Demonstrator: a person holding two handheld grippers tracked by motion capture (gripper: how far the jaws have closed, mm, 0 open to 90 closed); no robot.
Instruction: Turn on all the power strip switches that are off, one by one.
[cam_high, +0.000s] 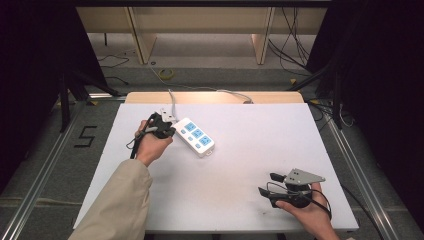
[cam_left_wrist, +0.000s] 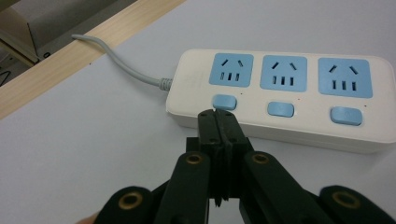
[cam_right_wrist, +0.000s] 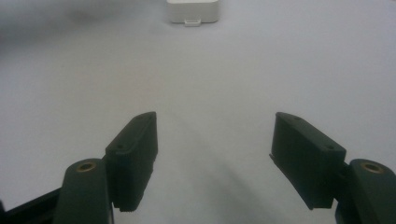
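Two tongs: left (cam_left_wrist: 219, 122) pressed together, tips at power strip (cam_left_wrist: 280, 95) button; right (cam_right_wrist: 215, 161) spread, low over table (cam_high: 240, 150)

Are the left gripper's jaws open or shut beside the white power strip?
Shut: the left gripper has its black pads pressed together, empty, tips at the white power strip.

Power strip (cam_high: 196, 136) on table (cam_high: 250, 150)

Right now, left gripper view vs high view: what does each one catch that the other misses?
Left gripper view alone: the three blue switch buttons, with the shut left gripper at the one nearest the cord end. High view alone: the right gripper, jaws apart, resting far from the strip, and the person's sleeve. Both: power strip, its grey cord, white table.
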